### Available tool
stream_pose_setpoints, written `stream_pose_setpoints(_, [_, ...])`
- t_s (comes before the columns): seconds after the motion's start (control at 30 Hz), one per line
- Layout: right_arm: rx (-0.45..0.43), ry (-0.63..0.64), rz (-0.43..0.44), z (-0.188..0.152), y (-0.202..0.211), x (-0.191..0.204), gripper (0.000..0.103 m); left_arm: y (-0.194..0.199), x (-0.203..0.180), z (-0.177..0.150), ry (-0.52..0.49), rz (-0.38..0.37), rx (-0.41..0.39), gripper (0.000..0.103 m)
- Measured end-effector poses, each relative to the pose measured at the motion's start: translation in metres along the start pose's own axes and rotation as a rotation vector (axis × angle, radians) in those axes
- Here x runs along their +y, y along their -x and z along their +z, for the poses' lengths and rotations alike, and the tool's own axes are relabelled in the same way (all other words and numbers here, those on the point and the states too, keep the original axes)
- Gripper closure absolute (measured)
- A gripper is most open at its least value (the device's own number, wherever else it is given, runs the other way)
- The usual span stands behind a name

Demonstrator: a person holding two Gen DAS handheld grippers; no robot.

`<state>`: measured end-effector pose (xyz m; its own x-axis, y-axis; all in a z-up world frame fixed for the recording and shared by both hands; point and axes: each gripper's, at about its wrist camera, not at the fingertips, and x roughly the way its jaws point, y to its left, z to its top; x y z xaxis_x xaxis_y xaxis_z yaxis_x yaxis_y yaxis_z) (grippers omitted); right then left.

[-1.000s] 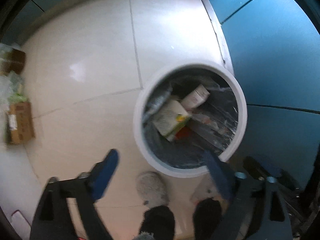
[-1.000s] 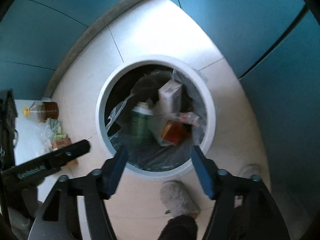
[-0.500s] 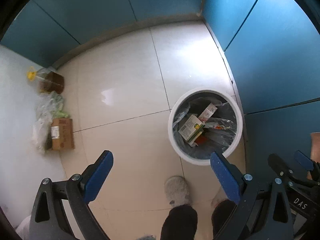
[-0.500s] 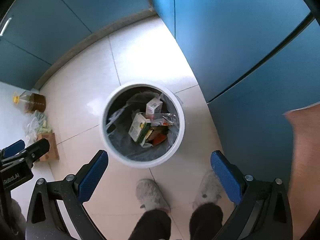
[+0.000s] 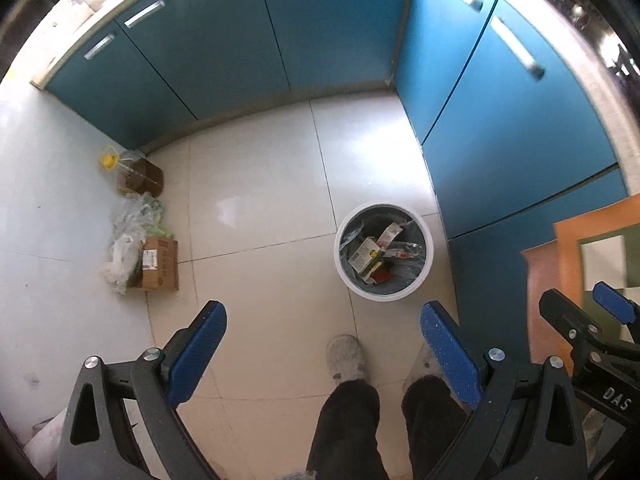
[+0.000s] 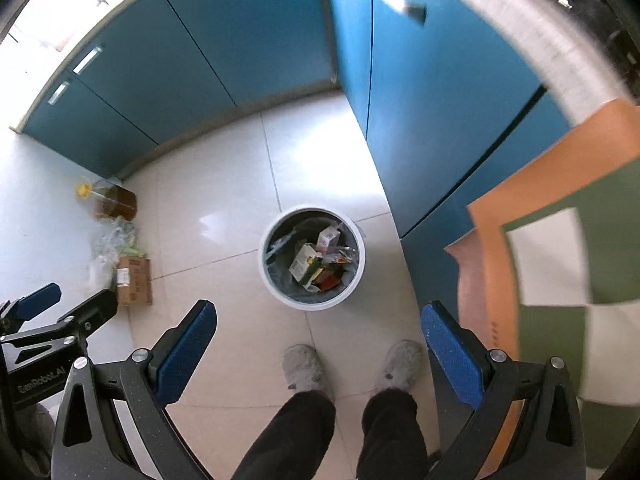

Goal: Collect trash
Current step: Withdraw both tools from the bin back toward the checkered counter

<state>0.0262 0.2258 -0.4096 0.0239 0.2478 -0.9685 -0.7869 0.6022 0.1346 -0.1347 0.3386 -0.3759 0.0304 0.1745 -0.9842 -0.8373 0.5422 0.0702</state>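
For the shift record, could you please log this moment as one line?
left gripper: open, empty | right gripper: open, empty | round white plastic trash bin: on floor, holds cartons and wrappers

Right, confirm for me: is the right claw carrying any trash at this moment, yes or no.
No: the right claw stands wide open with nothing between its blue pads, only floor and slippers below, while the trash sits in the white bin.
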Motion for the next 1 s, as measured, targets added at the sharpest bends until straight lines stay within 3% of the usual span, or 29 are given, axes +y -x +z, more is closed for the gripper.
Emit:
stream_pose_setpoints(0.1, [-0.011,-0.03,0.056,-0.001,0.04,-0.005,0.0,0.033,-0.008,0.001,-0.011,0.037,-0.018,0.004])
stream_pose_setpoints(0.23, [-0.042,-0.135,0.13,0.001,0.09,-0.037,0.0,0.088,-0.041,0.012,-0.086,0.077,-0.124,0.004])
stream_pose_setpoints(0.3, [-0.082,-0.218,0.152,0.004,0.113,-0.068,0.0,0.115,-0.072,0.024,-0.136,0.073,-0.18,0.004])
stream_pose_setpoints(0.4, [-0.155,-0.411,0.147,0.002,0.154,-0.148,0.0,0.148,-0.138,0.043,-0.232,0.05,-0.261,0.004])
stream_pose_setpoints(0.57, [-0.286,-0.745,0.01,-0.035,0.208,-0.306,0.0,0.178,-0.29,0.059,-0.416,-0.025,-0.324,0.004])
stream_pose_setpoints(0.73, [-0.323,-1.099,-0.196,-0.102,0.227,-0.472,0.0,0.174,-0.44,0.061,-0.608,-0.083,-0.305,0.004])
stream_pose_setpoints(0.9, [-0.306,-1.212,-0.256,-0.12,0.208,-0.578,0.0,0.143,-0.555,0.063,-0.747,-0.063,-0.265,0.004])
stream_pose_setpoints(1.0, [-0.294,-1.213,-0.261,-0.109,0.19,-0.604,0.0,0.125,-0.6,0.067,-0.796,-0.037,-0.26,0.004])
